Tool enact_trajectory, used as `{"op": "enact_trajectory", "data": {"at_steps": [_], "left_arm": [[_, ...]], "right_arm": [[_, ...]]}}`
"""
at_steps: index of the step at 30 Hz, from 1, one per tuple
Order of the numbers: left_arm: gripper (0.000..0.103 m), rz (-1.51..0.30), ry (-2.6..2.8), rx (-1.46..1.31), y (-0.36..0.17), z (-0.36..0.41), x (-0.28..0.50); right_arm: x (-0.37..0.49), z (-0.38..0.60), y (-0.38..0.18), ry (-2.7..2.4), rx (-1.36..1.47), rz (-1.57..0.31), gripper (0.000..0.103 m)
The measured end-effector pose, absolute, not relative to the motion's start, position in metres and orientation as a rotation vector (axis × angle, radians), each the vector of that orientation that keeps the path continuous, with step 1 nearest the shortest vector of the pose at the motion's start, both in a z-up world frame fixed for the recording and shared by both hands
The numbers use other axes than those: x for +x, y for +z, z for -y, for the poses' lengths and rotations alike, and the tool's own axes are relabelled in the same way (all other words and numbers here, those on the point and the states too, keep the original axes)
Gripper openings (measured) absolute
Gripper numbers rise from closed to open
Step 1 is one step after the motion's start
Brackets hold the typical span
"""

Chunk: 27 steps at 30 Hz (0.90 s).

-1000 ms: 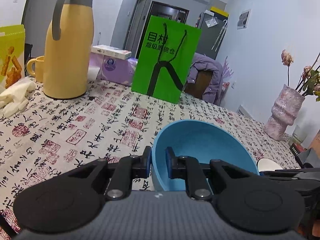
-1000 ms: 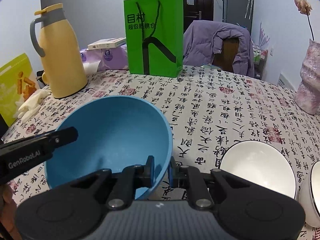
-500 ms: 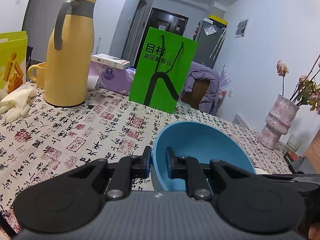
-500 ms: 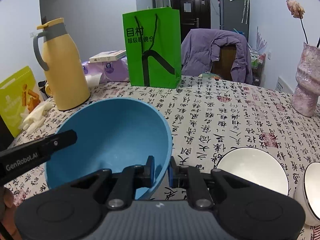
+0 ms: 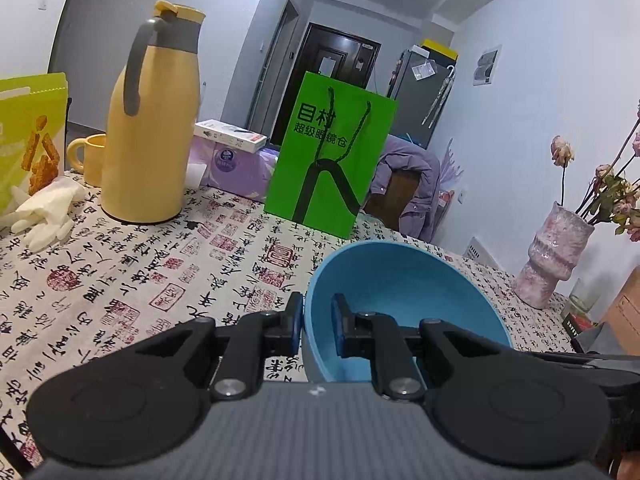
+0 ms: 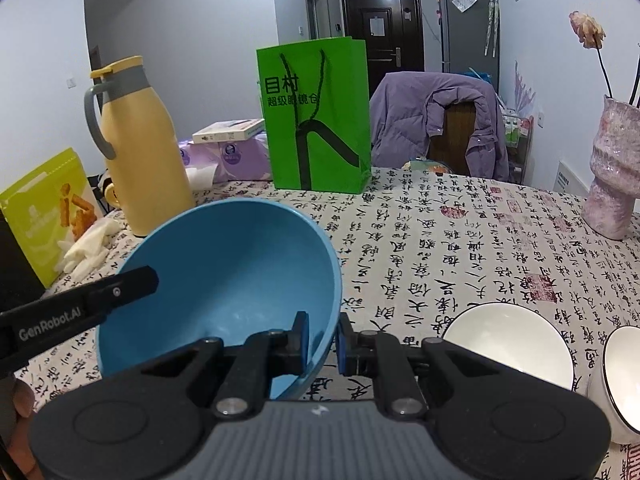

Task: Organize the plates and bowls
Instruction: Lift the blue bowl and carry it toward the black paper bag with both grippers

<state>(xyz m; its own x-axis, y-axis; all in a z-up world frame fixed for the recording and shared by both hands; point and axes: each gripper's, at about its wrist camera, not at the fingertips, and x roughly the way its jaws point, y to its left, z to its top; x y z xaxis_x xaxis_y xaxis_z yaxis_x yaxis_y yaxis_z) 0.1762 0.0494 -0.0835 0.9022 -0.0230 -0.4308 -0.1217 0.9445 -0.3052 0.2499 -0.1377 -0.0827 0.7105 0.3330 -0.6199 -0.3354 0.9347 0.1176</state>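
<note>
Left wrist view: my left gripper (image 5: 316,322) has its fingers (image 5: 294,320) pinching the near rim of the blue bowl (image 5: 400,292), one pad outside the wall and one inside, at lower centre of the frame. The bowl is tilted, its opening facing up and toward the right of the frame, and it appears clear of the tabletop (image 5: 140,280), which carries a cloth printed with black and red characters. At upper left stands a yellow jug (image 5: 152,132) with a grey handle, a yellow mug (image 5: 90,156) just behind it. A green paper bag (image 5: 332,152) stands upright at centre, and a pink vase (image 5: 556,256) at right. Right wrist view: my right gripper (image 6: 322,340) likewise has its fingers (image 6: 300,338) clamped on the bowl's rim at lower centre, on the opposite side of the bowl from the other tool, whose black arm crosses the lower left. The bowl (image 6: 224,280) fills the centre-left of this frame. At lower right, two white bowls rest on the cloth: a first white bowl (image 6: 508,340) just right of my fingers, and a second white bowl (image 6: 620,380) at the frame edge, beside the first; I cannot tell whether they touch. White gloves (image 6: 90,252) lie at left beside a green snack box (image 6: 48,212).
</note>
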Motion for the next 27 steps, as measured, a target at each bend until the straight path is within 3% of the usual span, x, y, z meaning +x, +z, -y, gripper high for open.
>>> {"op": "enact_trajectory", "data": {"at_steps": [27], "left_arm": [[0.015, -0.386, 0.096, -0.33, -0.059, -0.079, 0.111]], "right_arm": [[0.193, 0.106, -0.059, 0.424, 0.005, -0.641, 0.013]]}}
